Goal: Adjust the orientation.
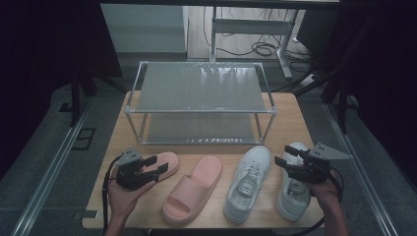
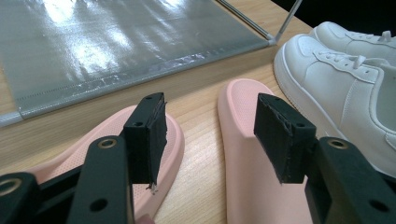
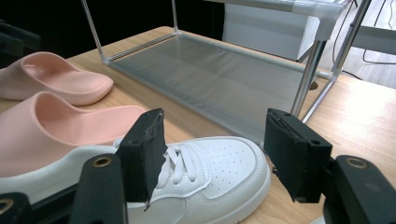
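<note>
Two pink slippers (image 1: 193,189) and two white sneakers (image 1: 248,182) lie upright on the table.

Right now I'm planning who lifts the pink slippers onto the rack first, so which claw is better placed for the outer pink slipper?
Left. The left claw hangs open right over the outer pink slipper, jaws on either side of its toe. The right claw hovers over the white sneakers, across the table.

Grey floor (image 1: 46,147), dark curtains (image 1: 44,39)
</note>
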`<state>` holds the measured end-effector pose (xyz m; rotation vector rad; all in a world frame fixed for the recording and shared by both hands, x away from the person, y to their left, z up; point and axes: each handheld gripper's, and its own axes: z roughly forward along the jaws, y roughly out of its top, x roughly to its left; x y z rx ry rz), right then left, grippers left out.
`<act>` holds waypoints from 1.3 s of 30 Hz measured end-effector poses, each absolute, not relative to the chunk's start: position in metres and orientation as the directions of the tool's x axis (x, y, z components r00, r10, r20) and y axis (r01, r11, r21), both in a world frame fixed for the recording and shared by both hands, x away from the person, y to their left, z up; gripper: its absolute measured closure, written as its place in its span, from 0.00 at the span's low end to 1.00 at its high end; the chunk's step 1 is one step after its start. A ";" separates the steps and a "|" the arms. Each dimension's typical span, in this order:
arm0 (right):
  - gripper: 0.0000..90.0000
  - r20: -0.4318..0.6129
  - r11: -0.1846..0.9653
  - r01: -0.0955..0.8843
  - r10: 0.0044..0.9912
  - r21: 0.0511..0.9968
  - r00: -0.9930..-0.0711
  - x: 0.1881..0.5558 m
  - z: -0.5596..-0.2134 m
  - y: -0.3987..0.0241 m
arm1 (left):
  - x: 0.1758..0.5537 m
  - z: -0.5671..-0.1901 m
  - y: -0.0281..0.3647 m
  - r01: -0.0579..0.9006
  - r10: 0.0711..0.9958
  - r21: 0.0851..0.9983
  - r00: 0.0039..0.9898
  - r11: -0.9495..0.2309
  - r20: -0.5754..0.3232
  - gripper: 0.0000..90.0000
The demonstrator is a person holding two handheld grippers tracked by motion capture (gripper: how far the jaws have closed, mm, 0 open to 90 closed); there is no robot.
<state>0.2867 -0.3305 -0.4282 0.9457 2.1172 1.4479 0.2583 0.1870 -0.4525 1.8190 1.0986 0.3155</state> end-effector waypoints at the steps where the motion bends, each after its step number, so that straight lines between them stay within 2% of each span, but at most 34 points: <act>1: 0.44 0.044 0.234 0.302 0.721 0.924 -0.692 0.287 -0.428 -0.330 | 0.258 -0.452 0.187 0.544 0.792 0.827 0.563 -0.140 -0.236 0.49; 9: 0.45 0.062 0.259 0.328 0.692 0.908 -0.720 0.290 -0.432 -0.324 | 0.254 -0.456 0.187 0.547 0.779 0.823 0.579 -0.152 -0.241 0.51; 19: 0.45 0.041 0.276 0.330 0.709 0.903 -0.704 0.287 -0.435 -0.319 | 0.247 -0.456 0.179 0.534 0.756 0.820 0.619 -0.205 -0.214 0.75; 24: 0.46 0.048 0.285 0.343 0.704 0.895 -0.709 0.288 -0.438 -0.318 | 0.251 -0.459 0.175 0.536 0.750 0.812 0.629 -0.230 -0.203 0.81; 32: 0.47 0.060 0.272 0.363 0.722 0.891 -0.690 0.288 -0.440 -0.321 | 0.248 -0.459 0.171 0.522 0.749 0.817 0.637 -0.245 -0.182 0.99; 39: 0.47 0.059 0.276 0.358 0.714 0.892 -0.698 0.285 -0.438 -0.318 | 0.244 -0.454 0.177 0.521 0.756 0.817 0.631 -0.248 -0.174 1.00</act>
